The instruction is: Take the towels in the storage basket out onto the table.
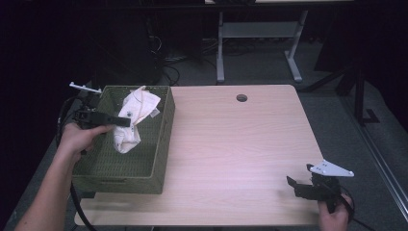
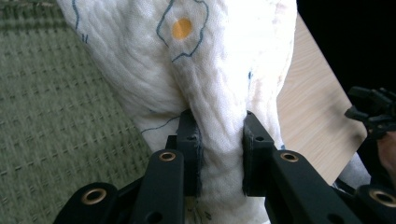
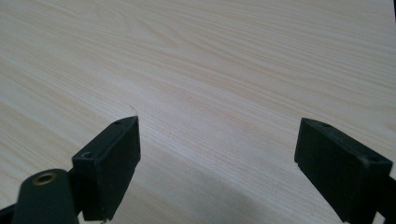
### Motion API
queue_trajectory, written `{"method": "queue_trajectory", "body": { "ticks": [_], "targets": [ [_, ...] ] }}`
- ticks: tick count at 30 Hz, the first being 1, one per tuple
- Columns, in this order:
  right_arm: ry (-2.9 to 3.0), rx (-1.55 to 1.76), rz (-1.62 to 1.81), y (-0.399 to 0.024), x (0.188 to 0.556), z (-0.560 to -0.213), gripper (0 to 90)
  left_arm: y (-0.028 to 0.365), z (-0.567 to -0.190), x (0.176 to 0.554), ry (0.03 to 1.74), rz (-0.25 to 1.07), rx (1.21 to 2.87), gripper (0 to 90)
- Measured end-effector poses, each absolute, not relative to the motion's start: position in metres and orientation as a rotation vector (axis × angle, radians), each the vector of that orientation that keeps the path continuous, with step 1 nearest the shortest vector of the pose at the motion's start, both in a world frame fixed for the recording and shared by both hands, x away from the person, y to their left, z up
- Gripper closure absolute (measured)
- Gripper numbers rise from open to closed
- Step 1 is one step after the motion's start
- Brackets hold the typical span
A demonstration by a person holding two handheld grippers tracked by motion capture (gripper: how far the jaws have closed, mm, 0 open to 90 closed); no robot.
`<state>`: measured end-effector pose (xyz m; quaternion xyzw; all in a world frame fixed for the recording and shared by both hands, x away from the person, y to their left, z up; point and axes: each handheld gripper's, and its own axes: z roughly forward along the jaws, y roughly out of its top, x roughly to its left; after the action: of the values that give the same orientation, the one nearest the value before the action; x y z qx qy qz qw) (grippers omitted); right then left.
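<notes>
Pale wood-grain tabletop point(image 1: 231, 144) carries an olive-green woven basket point(image 1: 163, 144) at nine o'clock. Inside it, the left gripper point(image 2: 218, 156) pinches a bunched white printed cloth point(image 1: 131, 118). Likely step: lifting it out; next, raise it clear of the rim. Right gripper point(image 3: 217, 163) hovers wide open, empty, at five o'clock.

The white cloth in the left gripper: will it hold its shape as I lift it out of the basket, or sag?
Probably sag: the white cloth bunches and creases where the left gripper pinches it, so it looks soft. It also hangs crumpled over the green basket, likely light. The loose ends may drag on the rim.
</notes>
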<state>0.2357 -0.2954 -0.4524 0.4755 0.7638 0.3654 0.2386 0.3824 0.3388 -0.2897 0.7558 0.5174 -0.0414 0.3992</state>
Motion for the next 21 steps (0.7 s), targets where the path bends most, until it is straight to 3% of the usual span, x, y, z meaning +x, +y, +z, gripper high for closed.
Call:
{"method": "queue_trajectory", "body": {
  "ticks": [21],
  "targets": [
    [2.090, 1.291, 0.999, -0.296, 0.234, -0.451, 14.0, 0.279, -0.259, 0.390, 1.201, -0.073, 2.018, 73.3]
  ]
}}
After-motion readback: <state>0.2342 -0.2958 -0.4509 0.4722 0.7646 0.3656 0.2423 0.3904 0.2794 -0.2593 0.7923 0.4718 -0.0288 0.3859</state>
